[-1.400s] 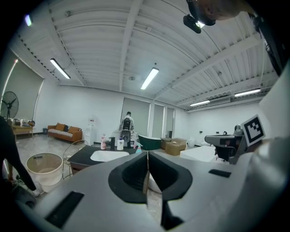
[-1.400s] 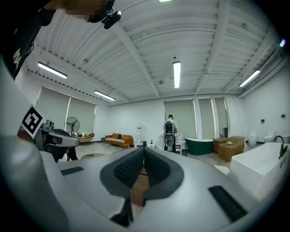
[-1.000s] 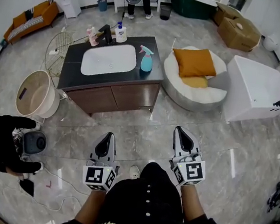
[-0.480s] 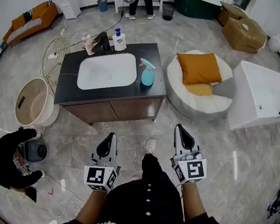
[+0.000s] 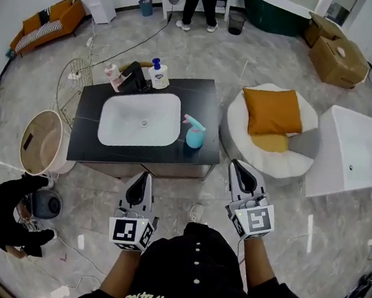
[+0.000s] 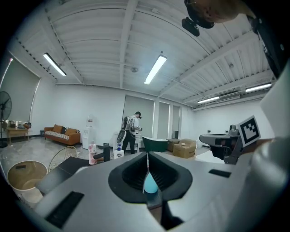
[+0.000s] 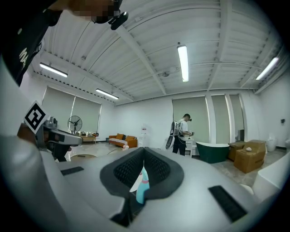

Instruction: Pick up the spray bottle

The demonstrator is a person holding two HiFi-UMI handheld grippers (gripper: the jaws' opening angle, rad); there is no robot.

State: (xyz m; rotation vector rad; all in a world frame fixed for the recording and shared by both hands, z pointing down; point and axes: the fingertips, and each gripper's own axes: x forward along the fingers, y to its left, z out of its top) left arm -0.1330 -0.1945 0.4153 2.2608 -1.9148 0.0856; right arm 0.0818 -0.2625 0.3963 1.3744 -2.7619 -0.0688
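Observation:
A teal spray bottle [image 5: 195,135] with a pink trigger stands upright on the black vanity counter [image 5: 205,100], right of the white sink [image 5: 140,120]. Both grippers are held level in front of the counter's near edge, short of the bottle. My left gripper [image 5: 140,181] is shut and empty, below and left of the bottle. My right gripper [image 5: 239,171] is also shut and empty, below and right of it. In the left gripper view the bottle [image 6: 150,183] shows far off behind the closed jaws of the left gripper [image 6: 147,158]. In the right gripper view the bottle [image 7: 142,186] shows beyond the right gripper [image 7: 144,154].
A black faucet [image 5: 135,76], a pump bottle [image 5: 158,75] and a pink bottle [image 5: 112,73] stand at the counter's back. A round white seat with an orange pillow [image 5: 272,111] and a white tub [image 5: 358,158] lie right. A beige bin [image 5: 40,142] and a crouching person [image 5: 2,214] are left.
The vanity and bottle have come much closer as I walked forward. Both grippers now reach nearly to the counter's front edge, still shut.

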